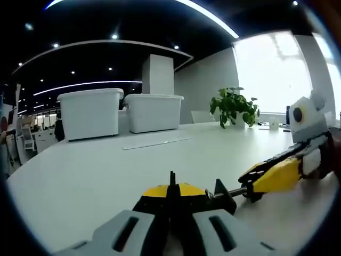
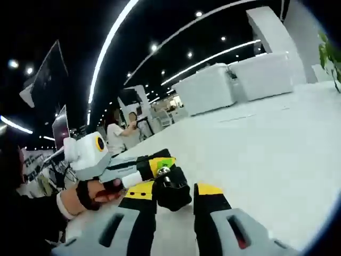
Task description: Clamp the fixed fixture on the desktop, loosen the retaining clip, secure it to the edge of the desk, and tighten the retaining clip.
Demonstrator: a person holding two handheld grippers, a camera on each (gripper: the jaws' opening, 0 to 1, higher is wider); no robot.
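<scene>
A yellow and black clamp fixture [image 1: 178,191] rests on the white desk [image 1: 96,170], and my left gripper [image 1: 171,205] is shut on its thin upright black bar. A black screw knob [image 1: 222,195] sticks out of its right side on a metal rod. My right gripper [image 1: 251,181] comes in from the right with its yellow-tipped jaws closed at the rod's end. In the right gripper view, the black knob [image 2: 171,193] sits pinched between my right gripper [image 2: 176,196] jaws. Beyond it, the left gripper [image 2: 159,165] holds the yellow and green clamp body [image 2: 162,161].
Two white lidded bins [image 1: 91,113] [image 1: 154,112] stand at the back of the desk, with a flat strip [image 1: 157,142] in front of them. A potted plant [image 1: 233,106] is at the back right. A hand [image 2: 93,194] holds the left gripper. People [image 2: 114,134] are in the distance.
</scene>
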